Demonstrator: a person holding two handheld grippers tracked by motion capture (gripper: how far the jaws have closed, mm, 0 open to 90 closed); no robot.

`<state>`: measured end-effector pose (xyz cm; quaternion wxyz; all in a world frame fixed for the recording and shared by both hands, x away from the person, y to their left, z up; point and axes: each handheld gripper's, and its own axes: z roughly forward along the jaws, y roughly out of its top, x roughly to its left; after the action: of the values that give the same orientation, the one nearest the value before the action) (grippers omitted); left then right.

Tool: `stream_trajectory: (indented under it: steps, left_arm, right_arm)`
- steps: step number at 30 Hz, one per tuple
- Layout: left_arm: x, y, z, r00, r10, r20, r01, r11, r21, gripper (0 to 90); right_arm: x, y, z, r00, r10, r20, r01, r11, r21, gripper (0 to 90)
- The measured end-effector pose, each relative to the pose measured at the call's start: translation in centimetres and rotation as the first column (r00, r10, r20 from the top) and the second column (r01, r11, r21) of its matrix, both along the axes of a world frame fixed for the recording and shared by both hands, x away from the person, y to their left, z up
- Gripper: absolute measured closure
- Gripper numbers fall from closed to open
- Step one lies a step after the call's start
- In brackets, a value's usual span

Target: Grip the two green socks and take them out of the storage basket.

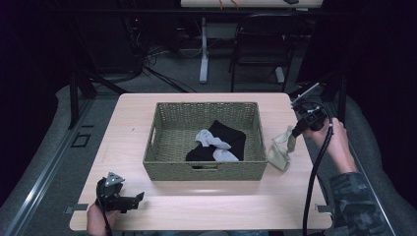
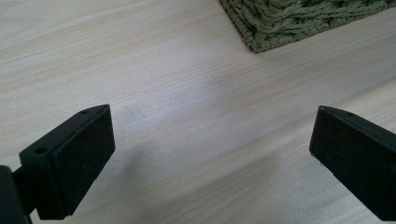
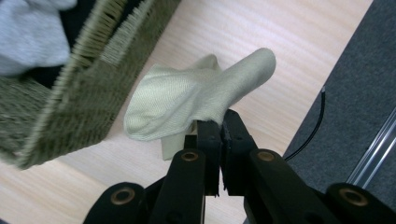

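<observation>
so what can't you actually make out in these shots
- High view: how the right hand-held gripper pinches the cream sock; too small and dim.
- Right gripper view: the part of the cream sock behind the shut jaws; the wicker basket is blurred and cut off by the frame edge.
- High view: the black garment is partly covered by grey socks.
- Left gripper view: only one basket corner shows; the top edge crops the remainder.

I see a wicker basket [image 1: 162, 167] at the middle of the light wooden table [image 1: 196, 206], holding a black garment [image 1: 231, 135] with grey socks [image 1: 211, 140] on it, and a dark folding chair [image 1: 260, 44] beyond the far edge.
</observation>
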<state>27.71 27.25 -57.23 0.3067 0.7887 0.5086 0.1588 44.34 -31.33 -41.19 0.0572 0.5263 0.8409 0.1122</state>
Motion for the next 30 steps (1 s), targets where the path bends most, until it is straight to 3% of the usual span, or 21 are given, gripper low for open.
stream_trajectory:
  steps: [5, 7, 8, 10, 17, 21, 22, 25, 30]
  left_arm:
    - [0.0, 0.1, 0.0, 1.0000, 0.003, 0.005, -0.002, 0.9999, -0.011, 0.0]
    - [0.0, 0.1, 0.0, 1.0000, 0.002, 0.004, -0.002, 0.9999, -0.010, 0.0]
    - [0.0, 0.1, 0.0, 1.0000, 0.001, 0.004, -0.001, 0.9999, -0.011, 0.0]
    - [0.0, 0.0, 0.0, 1.0000, 0.000, 0.004, 0.001, 0.9999, -0.010, 0.0]
    - [0.0, 0.1, 0.0, 1.0000, 0.000, 0.003, 0.000, 1.0000, -0.010, 0.0]
    - [0.0, 0.1, 0.0, 1.0000, 0.001, 0.003, -0.001, 1.0000, -0.009, 0.0]
    - [0.0, 0.1, 0.0, 1.0000, 0.001, 0.003, -0.001, 1.0000, -0.010, 0.0]
    - [0.0, 0.0, 0.0, 1.0000, 0.000, 0.005, 0.000, 1.0000, -0.010, 0.0]
    - [0.0, 0.0, 0.0, 1.0000, 0.001, 0.005, -0.001, 0.9999, -0.010, 0.0]
  right_arm:
    - [0.3, -0.4, -3.0, 0.9994, -0.035, -0.004, 0.035, 0.9994, 0.002, 87.9]
    - [0.4, -0.6, -4.0, 0.9990, -0.042, -0.017, 0.042, 0.9989, 0.019, 87.9]
    - [0.6, -0.7, -4.4, 0.9986, -0.030, -0.043, 0.030, 0.9995, 0.005, 87.8]
    - [0.6, -0.6, -5.7, 0.9977, -0.061, -0.032, 0.061, 0.9980, 0.017, 87.8]
    - [1.3, -0.9, -9.5, 0.9940, -0.079, -0.076, 0.082, 0.9959, 0.037, 85.5]
    - [1.1, -1.1, -9.7, 0.9944, -0.072, -0.077, 0.077, 0.9956, 0.054, 72.7]
    - [0.9, -1.0, -9.5, 0.9949, -0.083, -0.058, 0.086, 0.9942, 0.064, 69.0]
    - [0.1, -1.4, -8.2, 0.9971, -0.070, -0.029, 0.072, 0.9946, 0.074, 50.9]
    - [-1.9, -1.4, -6.4, 0.9978, -0.060, 0.028, 0.057, 0.9909, 0.122, 37.3]
